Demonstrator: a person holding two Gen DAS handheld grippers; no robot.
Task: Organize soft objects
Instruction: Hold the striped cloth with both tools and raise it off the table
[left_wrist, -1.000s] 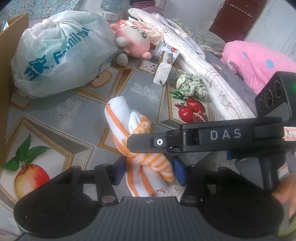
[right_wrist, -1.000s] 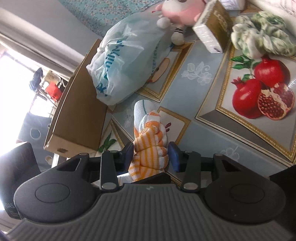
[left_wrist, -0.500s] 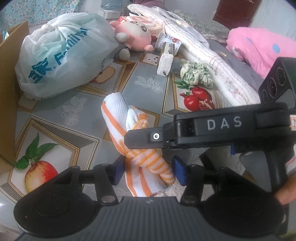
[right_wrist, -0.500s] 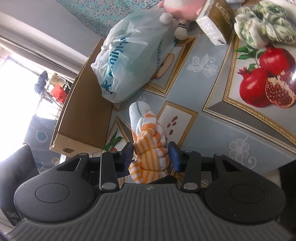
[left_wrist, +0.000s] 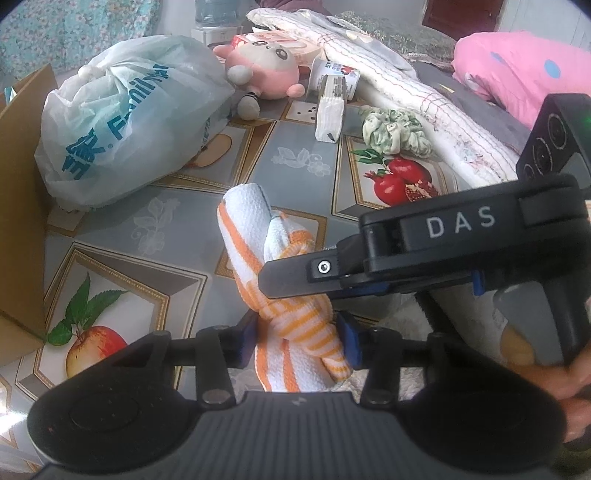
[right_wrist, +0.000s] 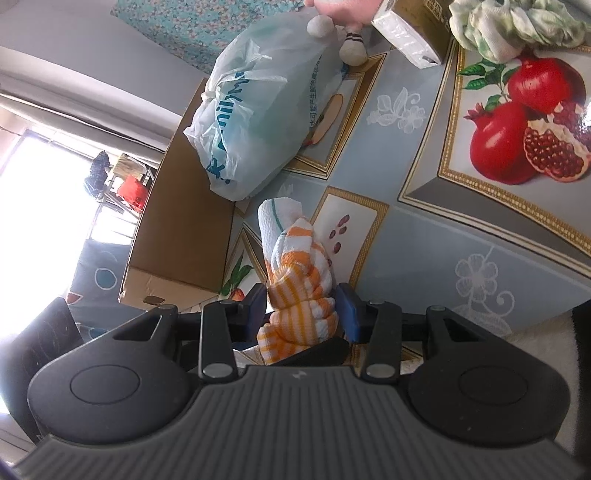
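Both hand-held grippers are clamping the same orange-striped towel (left_wrist: 291, 317): the left hand-held gripper (left_wrist: 297, 341), jaws just squeezing in tighter, is pinching its near end, and the right hand-held gripper (right_wrist: 301, 312) is gripping the knotted middle, just above the fruit-print desk (left_wrist: 159, 218).

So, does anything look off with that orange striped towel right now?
Yes. The orange striped towel is twisted into a knot-like bundle, not folded, and both the left claw and right claw clamp it together. The left has just been closing.
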